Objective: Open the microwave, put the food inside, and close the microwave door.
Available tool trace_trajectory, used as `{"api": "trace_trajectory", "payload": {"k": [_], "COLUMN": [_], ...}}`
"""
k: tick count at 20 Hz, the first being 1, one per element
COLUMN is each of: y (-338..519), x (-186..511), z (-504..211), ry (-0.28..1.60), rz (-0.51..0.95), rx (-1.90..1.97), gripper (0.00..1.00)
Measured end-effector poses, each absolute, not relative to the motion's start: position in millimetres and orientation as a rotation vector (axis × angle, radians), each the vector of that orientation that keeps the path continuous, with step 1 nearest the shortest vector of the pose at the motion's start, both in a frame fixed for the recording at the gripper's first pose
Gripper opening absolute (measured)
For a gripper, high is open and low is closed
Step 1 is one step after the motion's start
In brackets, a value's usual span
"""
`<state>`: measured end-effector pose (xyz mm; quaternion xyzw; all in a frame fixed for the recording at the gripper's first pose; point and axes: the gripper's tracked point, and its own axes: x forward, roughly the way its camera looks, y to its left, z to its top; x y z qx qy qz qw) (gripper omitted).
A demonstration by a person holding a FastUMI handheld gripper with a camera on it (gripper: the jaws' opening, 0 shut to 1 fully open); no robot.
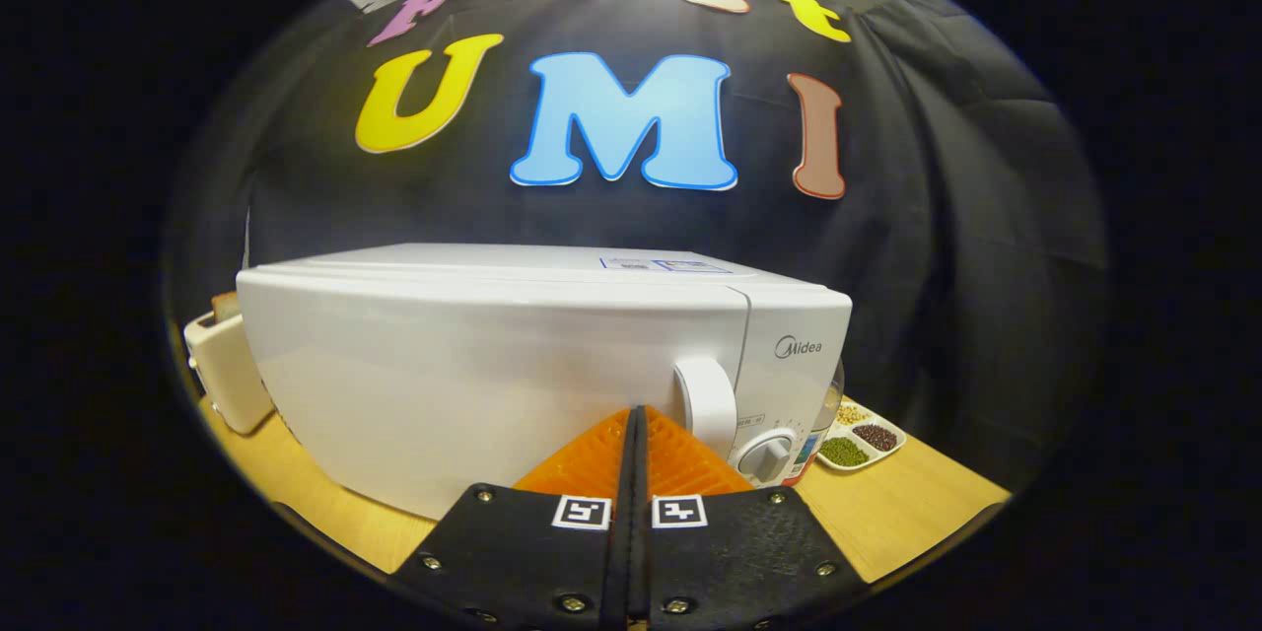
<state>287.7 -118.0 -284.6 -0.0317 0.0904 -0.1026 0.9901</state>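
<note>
While door sealed: white microwave squarely on wooden table, against the booth's black cloth wall. Just beyond the microwave's far side, pale toaster with a slice of bread poking up. Closed tight just ahead of the door, gripper, fingers pressed together with nothing between them, tips just beside the curved door handle. Under the handle, round control knob. Behind the microwave's control-panel end, small divided tray of green, dark and pale beans, with a clear jar half hidden beside it. Food to load: cannot tell which.
</note>
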Motion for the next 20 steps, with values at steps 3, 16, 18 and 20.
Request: {"api": "trace_trajectory", "payload": {"k": [3, 16, 18, 20], "y": [-101, -19, -7, 4], "x": [279, 111, 93, 78], "z": [-287, -76, -64, -55], "ry": [0.215, 0.032, 0.031, 0.034], "rz": [-0.166, -0.021, 0.002, 0.022], "rx": [-0.073, -0.008, 0.008, -0.001], "gripper": [0.01, 0.01, 0.01, 0.01]}}
